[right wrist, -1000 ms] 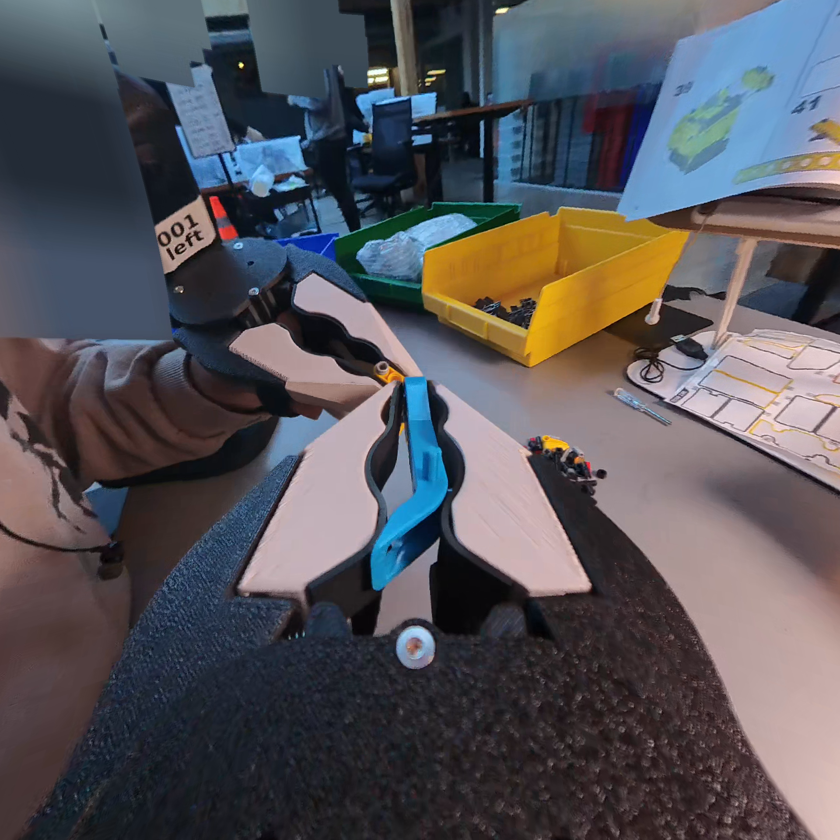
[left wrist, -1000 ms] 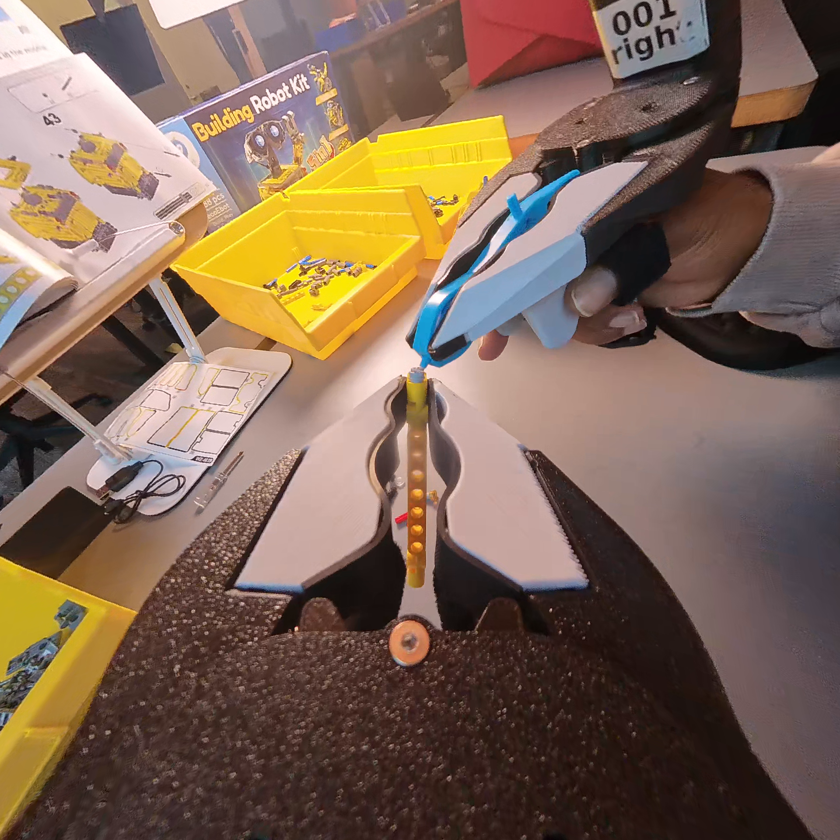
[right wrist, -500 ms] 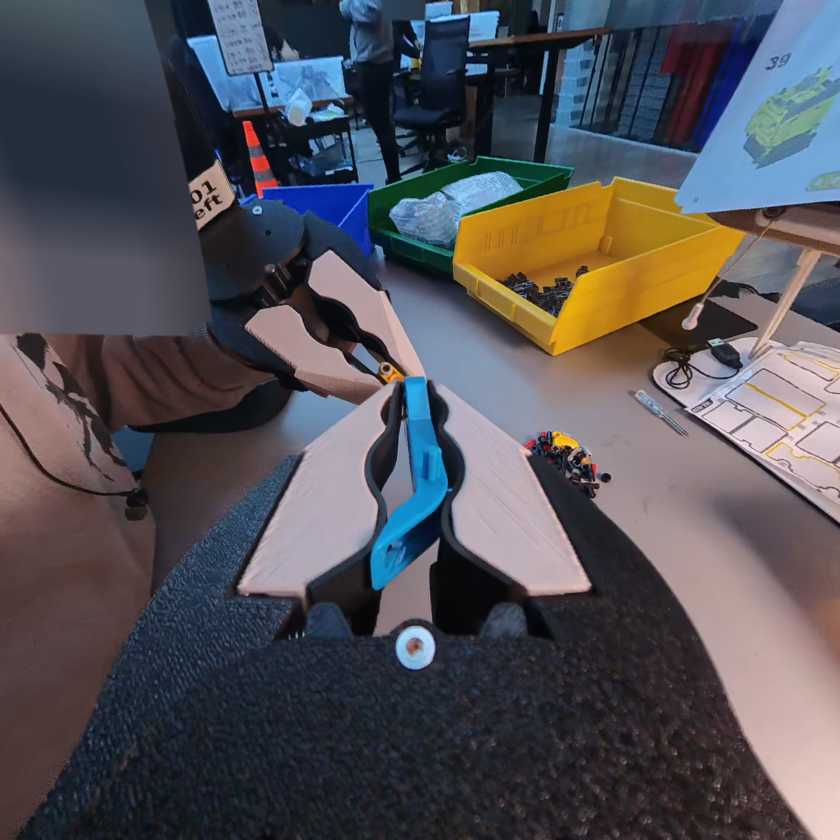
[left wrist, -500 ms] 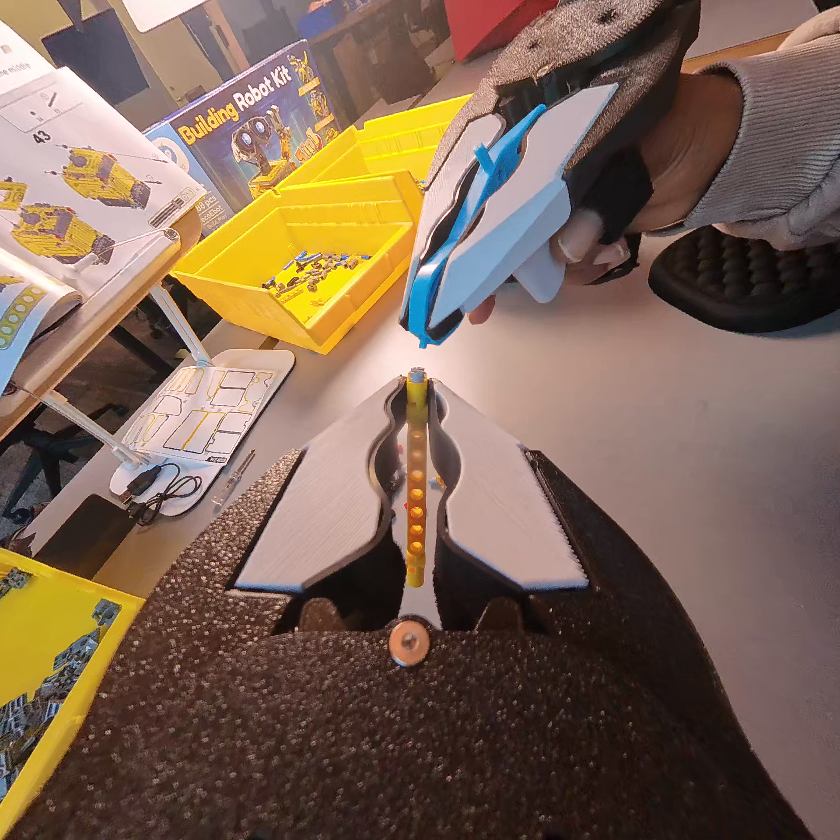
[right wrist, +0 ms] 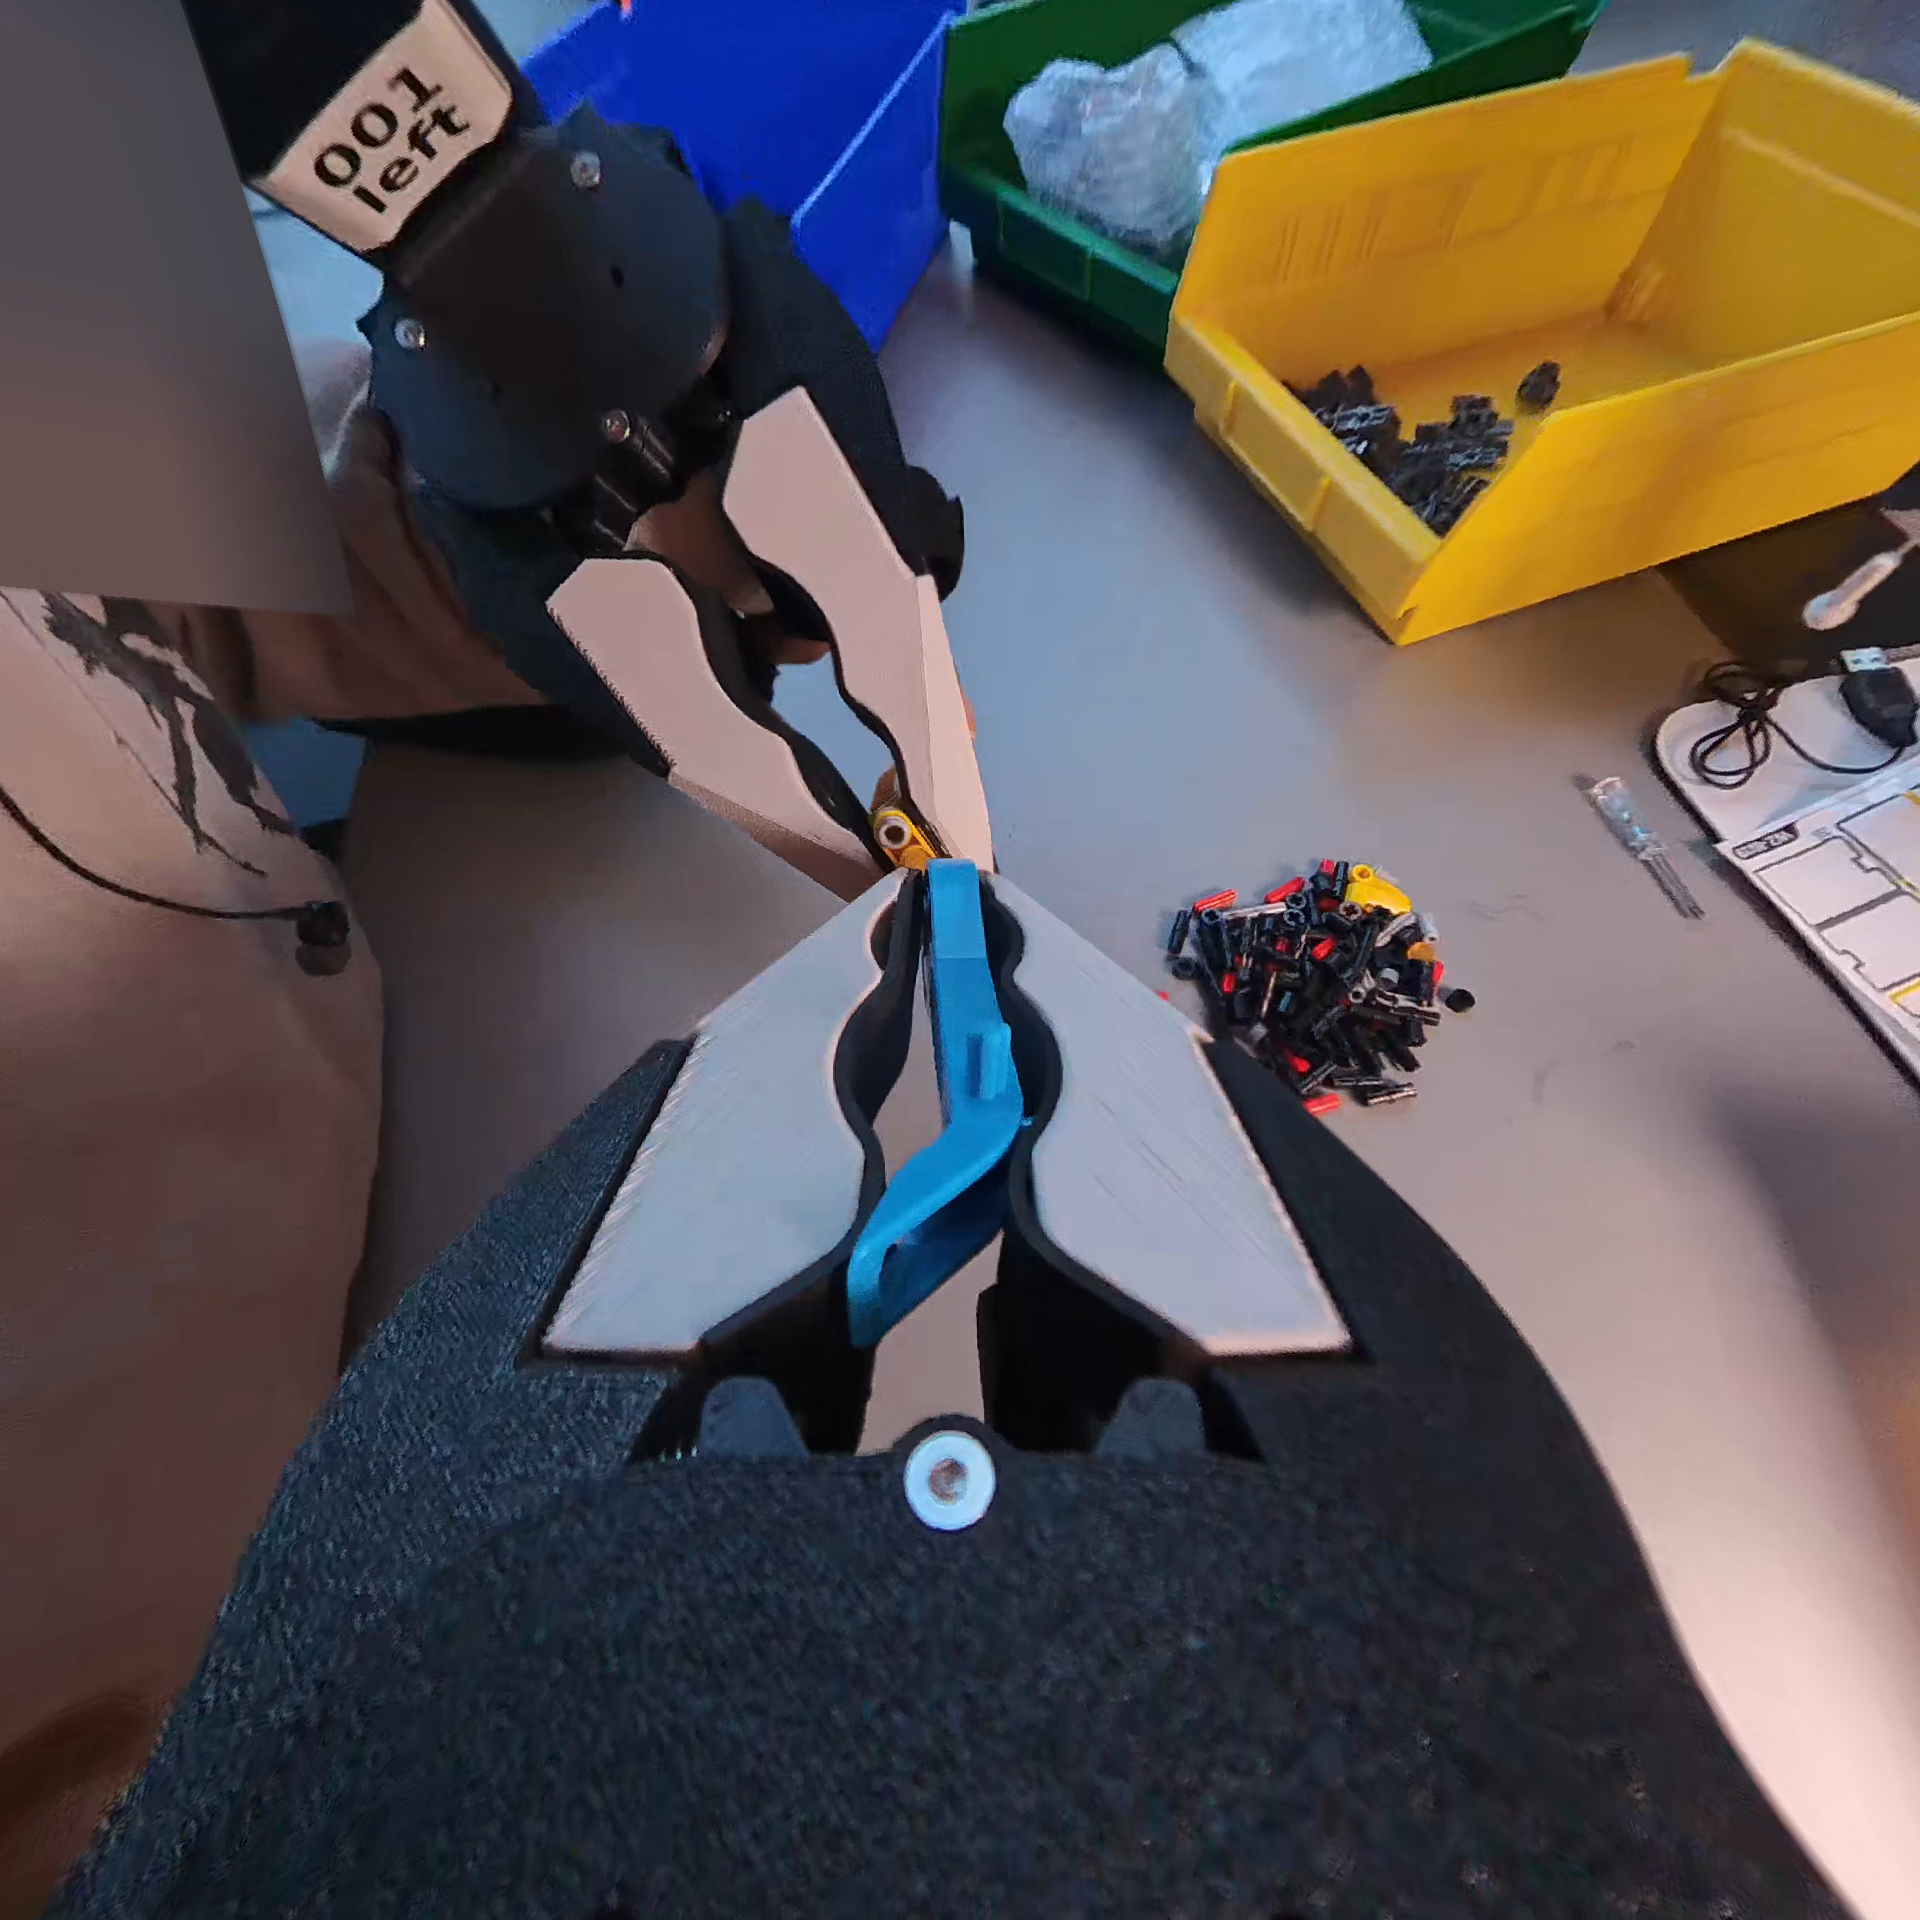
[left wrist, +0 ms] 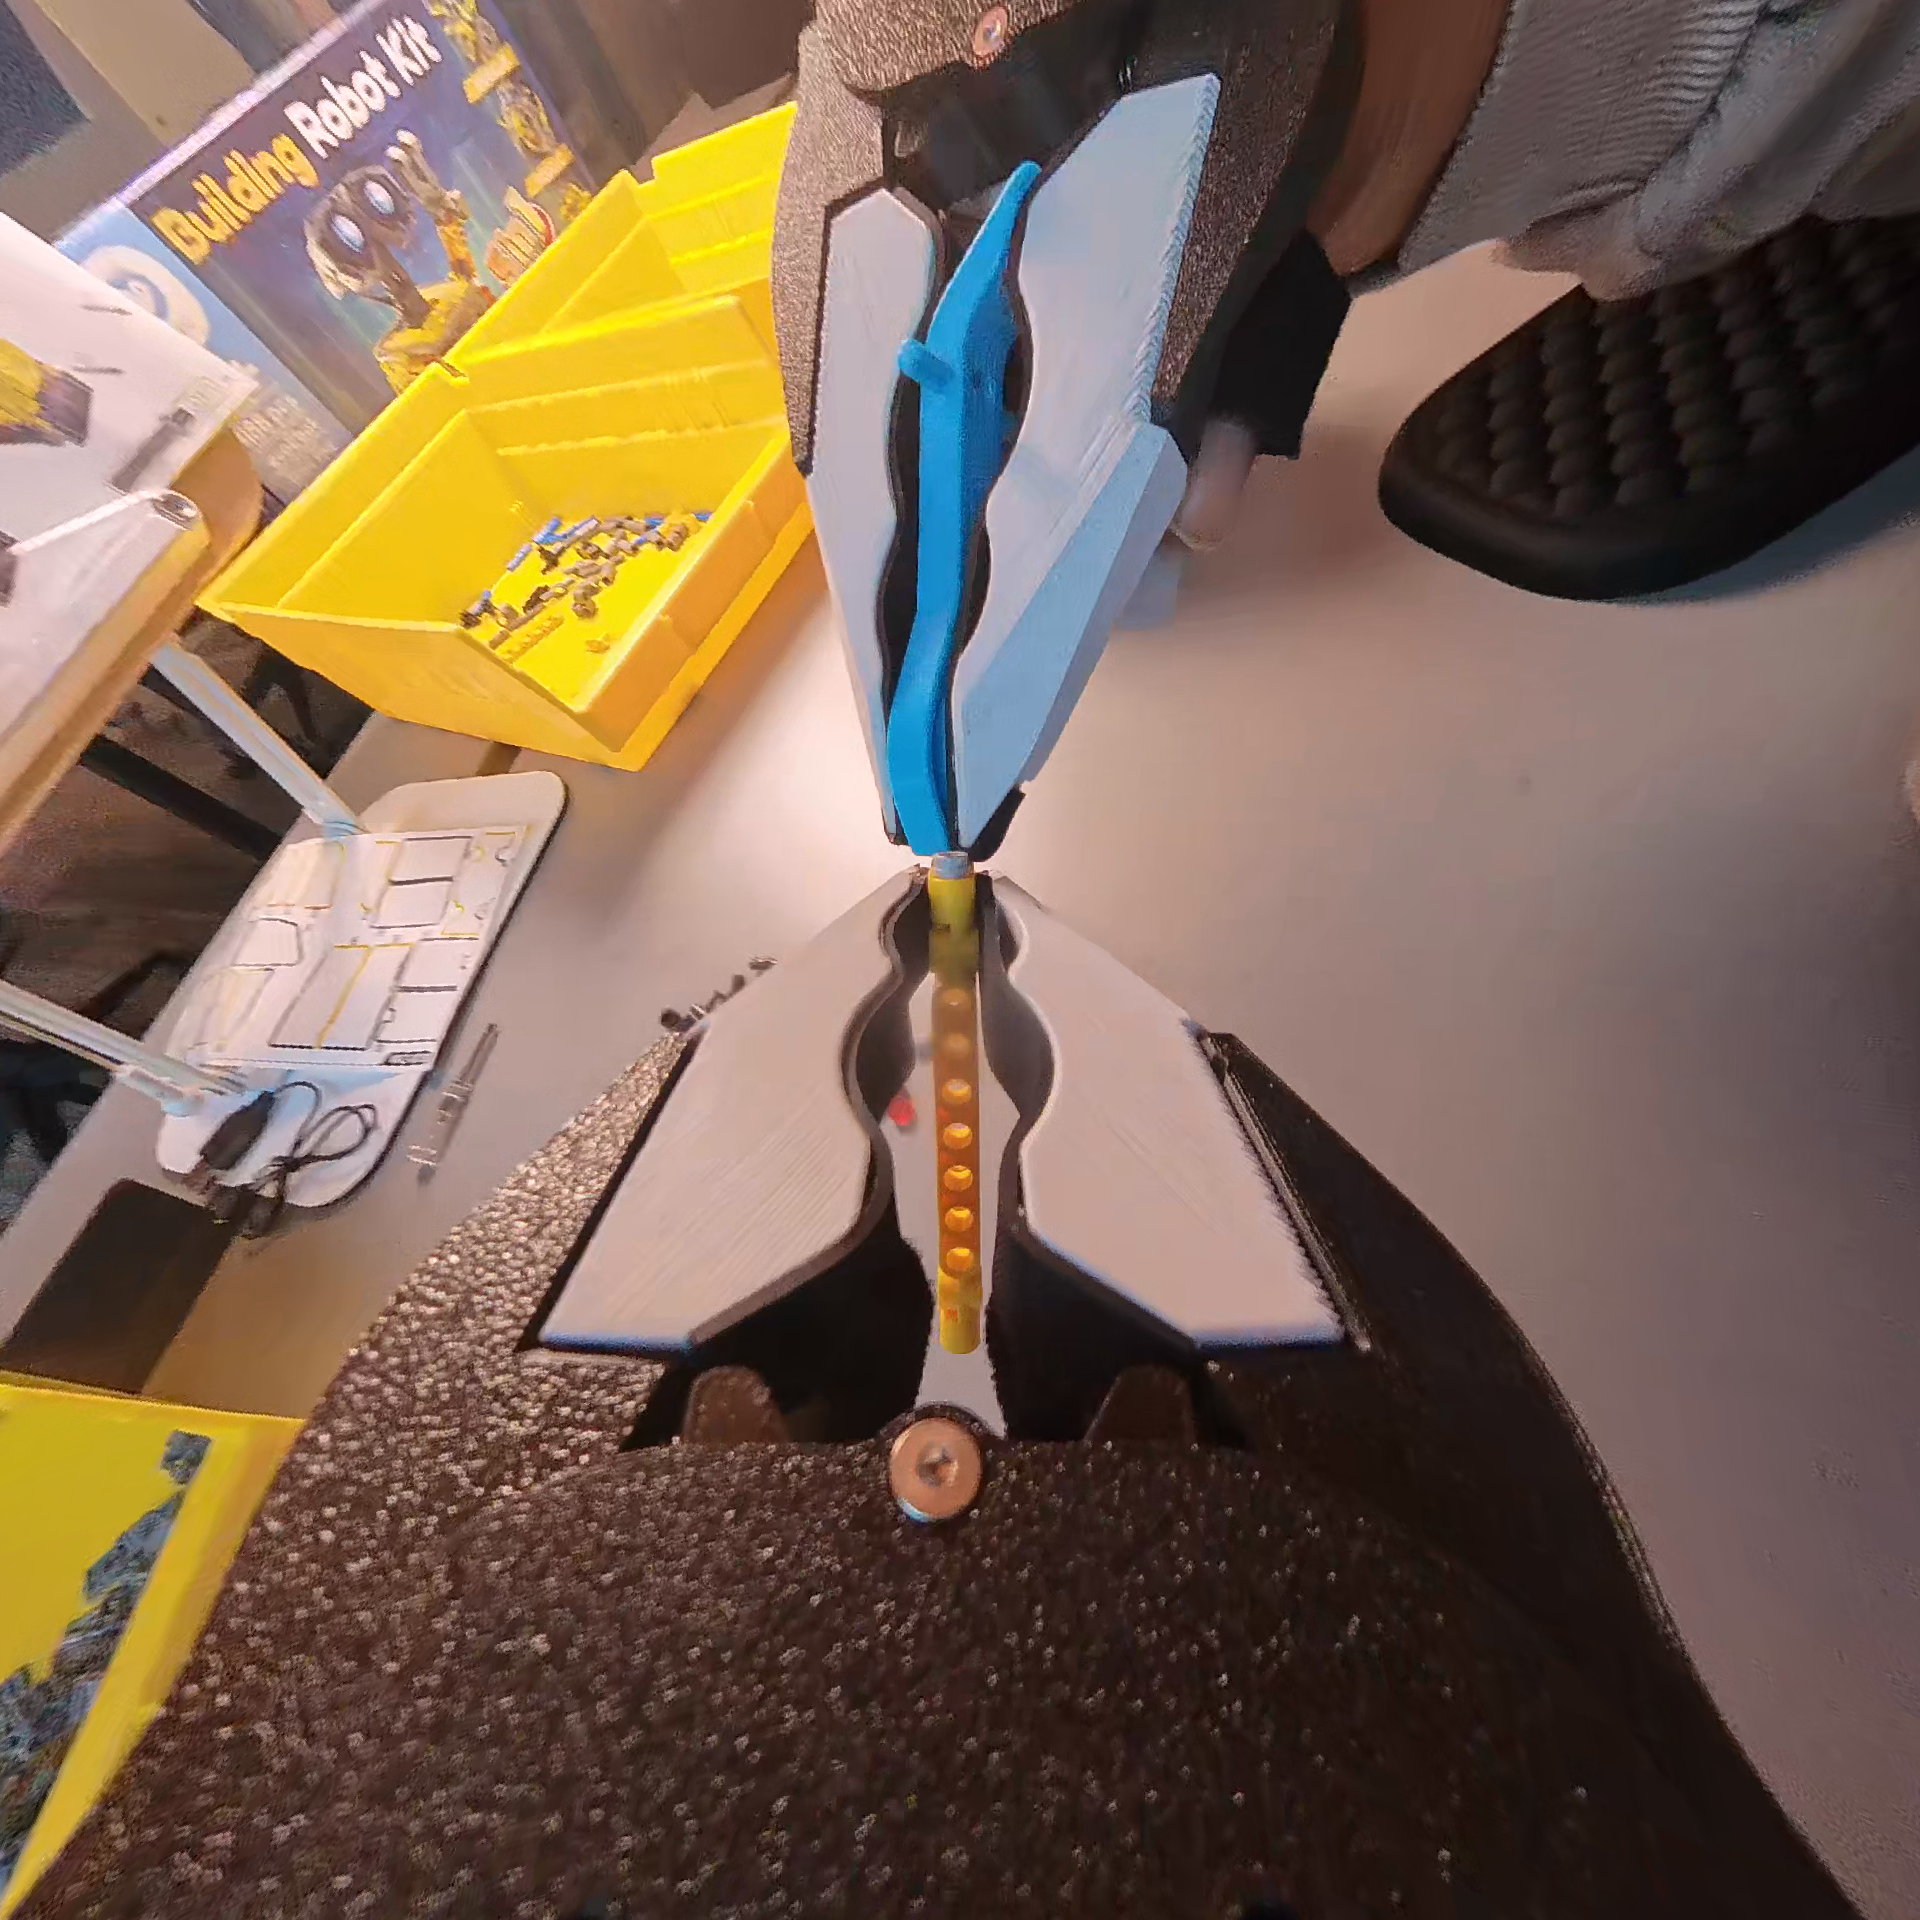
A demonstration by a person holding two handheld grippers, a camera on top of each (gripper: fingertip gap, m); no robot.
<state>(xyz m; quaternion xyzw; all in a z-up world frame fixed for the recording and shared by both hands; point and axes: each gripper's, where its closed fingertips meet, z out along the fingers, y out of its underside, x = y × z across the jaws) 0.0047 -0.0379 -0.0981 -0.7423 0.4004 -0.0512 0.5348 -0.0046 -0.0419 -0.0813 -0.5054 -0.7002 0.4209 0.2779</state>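
Note:
My left gripper (left wrist: 951,883) is shut on a long yellow beam with holes (left wrist: 956,1122), held lengthwise between the fingers. A small grey pin end (left wrist: 951,864) shows at the beam's tip. My right gripper (right wrist: 945,878) is shut on a blue plastic tool (right wrist: 961,1039). In the left wrist view the right gripper (left wrist: 940,836) comes down from above and the blue tool (left wrist: 956,416) tip meets the pin at the beam's tip. In the right wrist view the left gripper (right wrist: 920,836) holds the beam end (right wrist: 896,834) right at the tool's tip.
A yellow bin (left wrist: 499,582) with small parts, a kit box (left wrist: 343,208) and an instruction booklet stand (left wrist: 94,343) are at the left. A pile of small black and red pins (right wrist: 1314,982), a yellow bin (right wrist: 1558,343), green bin (right wrist: 1070,249) and blue bin (right wrist: 821,114) lie on the grey table (right wrist: 1143,675). A small screwdriver (right wrist: 1636,842) lies right. The tips of both grippers are at nearly the same place. The small screwdriver (right wrist: 1636,842) is about equally far from each gripper, around 30 cm. Look for it in the left wrist view (left wrist: 460,1093) too.
The right gripper has swung from a slant to pointing straight at the left gripper's tip, and the blue tool's tip has closed onto the beam's end. Both cameras tilted down toward the table.

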